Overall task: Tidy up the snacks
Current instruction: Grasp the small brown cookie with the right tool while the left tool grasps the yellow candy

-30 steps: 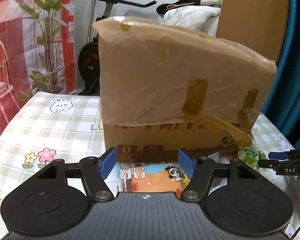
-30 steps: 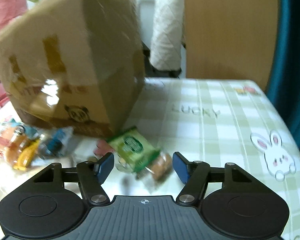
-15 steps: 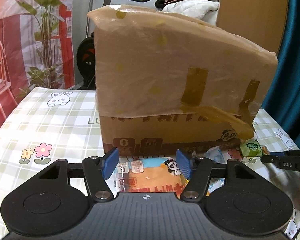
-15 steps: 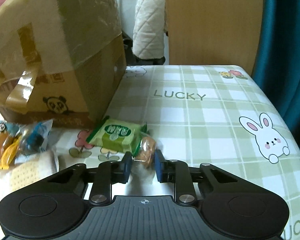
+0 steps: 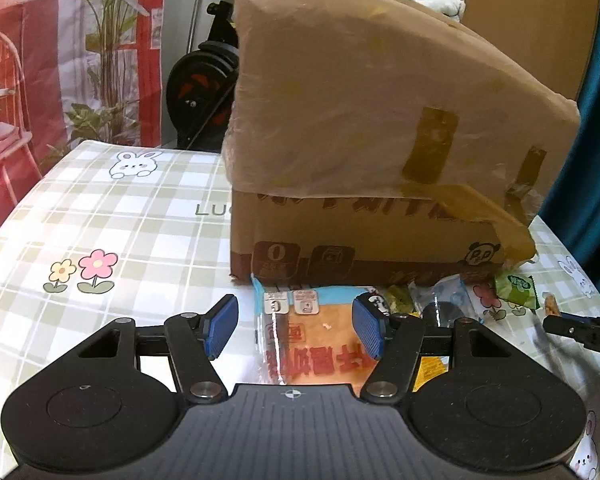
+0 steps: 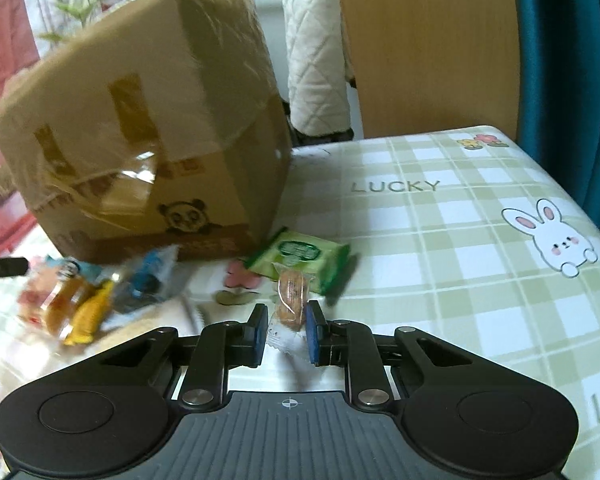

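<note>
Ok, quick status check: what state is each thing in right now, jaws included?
left gripper: jaws open, astride the orange snack pack, not gripping.
right gripper: jaws shut on the small wrapped biscuit.
small wrapped biscuit: sealed, upright between the jaws.
orange snack pack: sealed, flat on the table.
green packet: sealed, flat by the box corner.
cardboard box: taped, plastic-wrapped, standing on the table.

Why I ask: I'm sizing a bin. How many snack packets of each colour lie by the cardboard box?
Orange packet: 1
Yellow packet: 1
Blue-and-clear packet: 1
Green packet: 1
Brown pastry, clear-wrapped, in the right gripper: 1
Total: 5 clearly seen; blur may hide more.
</note>
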